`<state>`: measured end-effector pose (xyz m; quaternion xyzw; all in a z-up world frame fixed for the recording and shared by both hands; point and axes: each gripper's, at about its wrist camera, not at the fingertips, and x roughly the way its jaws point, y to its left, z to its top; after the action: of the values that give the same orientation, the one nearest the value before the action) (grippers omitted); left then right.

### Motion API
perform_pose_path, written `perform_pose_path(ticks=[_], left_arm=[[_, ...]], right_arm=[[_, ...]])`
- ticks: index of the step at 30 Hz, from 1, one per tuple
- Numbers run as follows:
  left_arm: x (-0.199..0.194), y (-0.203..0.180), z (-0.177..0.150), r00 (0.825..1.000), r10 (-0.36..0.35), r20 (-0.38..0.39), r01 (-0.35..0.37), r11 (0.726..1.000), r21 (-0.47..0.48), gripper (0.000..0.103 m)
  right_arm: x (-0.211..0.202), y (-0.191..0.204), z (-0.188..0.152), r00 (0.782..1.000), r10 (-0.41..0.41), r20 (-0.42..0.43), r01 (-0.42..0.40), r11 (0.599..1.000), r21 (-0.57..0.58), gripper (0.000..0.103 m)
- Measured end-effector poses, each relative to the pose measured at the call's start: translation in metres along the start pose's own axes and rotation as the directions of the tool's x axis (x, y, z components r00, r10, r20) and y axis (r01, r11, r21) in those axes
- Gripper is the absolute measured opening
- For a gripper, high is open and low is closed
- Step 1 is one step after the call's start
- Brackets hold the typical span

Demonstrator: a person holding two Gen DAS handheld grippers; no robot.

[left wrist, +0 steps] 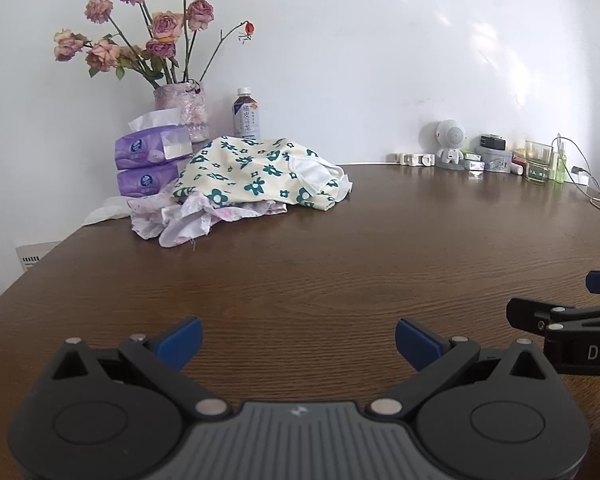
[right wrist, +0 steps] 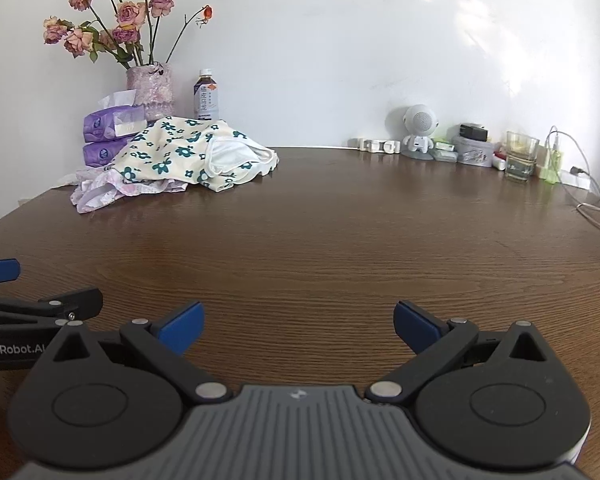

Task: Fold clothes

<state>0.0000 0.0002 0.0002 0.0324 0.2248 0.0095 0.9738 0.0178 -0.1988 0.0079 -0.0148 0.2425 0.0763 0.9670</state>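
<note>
- Left claw (left wrist: 298,342), seen from the left wrist view, is held spread wide over bare wood, with nothing between its blue pads (left wrist: 184,340).
- Well ahead of it, at the far left of the table (left wrist: 300,272), the clothes are seen in a loose heap: a cream flowered garment (left wrist: 244,172) is draped over a pale lilac one (left wrist: 188,218), with a white lining (left wrist: 314,172) turned outward.
- Just behind the heap, tissue packs (left wrist: 150,160), a vase of roses (left wrist: 184,110) and a bottle (left wrist: 246,118) are crowded close.
- Right claw (right wrist: 298,326), seen from the right wrist view, is likewise held spread and empty, near the table's front edge and well apart from the heap.
- From here the flowered garment (right wrist: 172,152) is shown crumpled, not flat or squared, so the heap is judged unfolded as it lies.
- Thin, light, limp cloth is to be expected: it will likely sag and slide on smooth wood.
- A hold is best taken at a hem or at the white-lined opening (right wrist: 232,156), where a single layer can be pinched; a pinch in the middle would likely gather both garments, and a hasty drag may upset the bottle (right wrist: 207,96).
</note>
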Motion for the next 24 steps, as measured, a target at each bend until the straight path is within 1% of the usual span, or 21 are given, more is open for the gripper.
perform_pose_path(ticks=[5,9,14,24], left_arm=[[-0.0011,0.0016,0.0014,1.000,-0.011,-0.020,0.011,1.000,-0.026,0.103],[-0.0020,0.0029,0.0026,0.999,-0.020,-0.036,0.019,0.999,-0.047,0.103],[-0.0003,0.0023,0.0019,0.999,-0.017,-0.045,0.015,0.999,-0.044,0.103],[0.0020,0.0027,-0.0005,0.999,-0.013,-0.049,0.010,0.999,-0.045,0.103]], right_arm=[[0.0066,-0.0046,0.0010,0.999,0.031,-0.009,-0.030,0.999,0.029,0.103],[0.0017,-0.0038,0.0024,1.000,0.013,-0.001,-0.013,1.000,0.013,0.103],[0.0045,0.0023,-0.0011,1.000,-0.002,-0.008,0.003,1.000,0.007,0.103],[0.0016,-0.0011,0.0013,1.000,0.000,-0.006,0.000,1.000,0.006,0.103]])
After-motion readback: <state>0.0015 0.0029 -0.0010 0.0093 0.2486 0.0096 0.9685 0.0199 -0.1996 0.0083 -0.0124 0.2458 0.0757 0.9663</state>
